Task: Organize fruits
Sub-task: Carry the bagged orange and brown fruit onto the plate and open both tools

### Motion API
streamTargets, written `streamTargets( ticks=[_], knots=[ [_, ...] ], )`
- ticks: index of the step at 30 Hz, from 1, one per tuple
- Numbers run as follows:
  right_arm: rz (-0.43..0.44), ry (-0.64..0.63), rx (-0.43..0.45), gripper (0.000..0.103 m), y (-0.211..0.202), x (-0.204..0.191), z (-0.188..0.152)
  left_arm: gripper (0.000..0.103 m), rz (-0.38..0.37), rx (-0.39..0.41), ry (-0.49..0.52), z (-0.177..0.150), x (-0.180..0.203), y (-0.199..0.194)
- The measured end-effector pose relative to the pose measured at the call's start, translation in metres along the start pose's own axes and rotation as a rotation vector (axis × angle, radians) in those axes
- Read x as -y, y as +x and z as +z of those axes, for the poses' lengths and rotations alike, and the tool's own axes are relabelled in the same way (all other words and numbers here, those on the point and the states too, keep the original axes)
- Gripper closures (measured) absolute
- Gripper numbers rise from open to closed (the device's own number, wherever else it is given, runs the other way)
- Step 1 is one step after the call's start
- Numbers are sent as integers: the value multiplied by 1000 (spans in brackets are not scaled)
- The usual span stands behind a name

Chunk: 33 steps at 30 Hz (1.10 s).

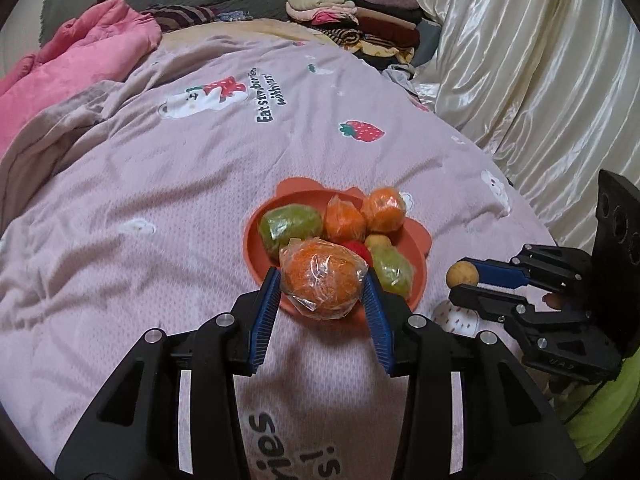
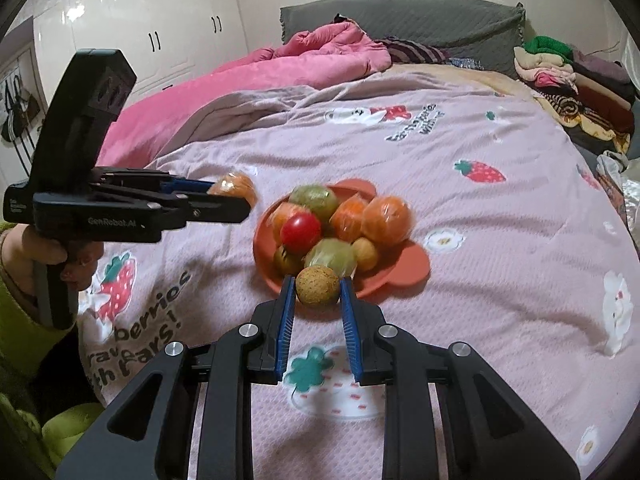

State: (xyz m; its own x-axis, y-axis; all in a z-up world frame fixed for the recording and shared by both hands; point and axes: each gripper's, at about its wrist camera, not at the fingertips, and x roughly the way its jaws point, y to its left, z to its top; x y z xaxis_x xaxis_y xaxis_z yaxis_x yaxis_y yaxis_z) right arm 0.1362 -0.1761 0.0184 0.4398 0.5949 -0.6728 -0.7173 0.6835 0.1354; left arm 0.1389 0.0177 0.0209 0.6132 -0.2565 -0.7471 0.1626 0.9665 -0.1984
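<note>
An orange-red plate (image 1: 256, 258) (image 2: 404, 276) on the bed holds several fruits: wrapped oranges (image 1: 384, 210) (image 2: 386, 220), green fruits (image 1: 289, 226) (image 2: 314, 198) and a red tomato (image 2: 301, 233). My left gripper (image 1: 322, 286) is shut on a plastic-wrapped orange (image 1: 320, 280), held above the plate's near edge; it also shows at left in the right wrist view (image 2: 234, 190). My right gripper (image 2: 317, 290) is shut on a small brown round fruit (image 2: 317, 285) just before the plate's near rim; the left wrist view shows it (image 1: 462, 276) right of the plate.
The pink strawberry-print bedspread (image 1: 200, 184) covers the bed. A pink quilt (image 2: 256, 80) lies at the far left. Folded clothes (image 1: 352, 16) are piled at the head. A satin curtain (image 1: 540, 80) hangs on the right. White wardrobes (image 2: 140, 32) stand behind.
</note>
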Motion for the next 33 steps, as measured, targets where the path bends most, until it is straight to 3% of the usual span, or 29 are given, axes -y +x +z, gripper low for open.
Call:
streamTargets(
  ticks=[33],
  knots=[
    [-10,6,-8,81,29,24,20,70,-13,-55,0,32,2,47]
  ],
)
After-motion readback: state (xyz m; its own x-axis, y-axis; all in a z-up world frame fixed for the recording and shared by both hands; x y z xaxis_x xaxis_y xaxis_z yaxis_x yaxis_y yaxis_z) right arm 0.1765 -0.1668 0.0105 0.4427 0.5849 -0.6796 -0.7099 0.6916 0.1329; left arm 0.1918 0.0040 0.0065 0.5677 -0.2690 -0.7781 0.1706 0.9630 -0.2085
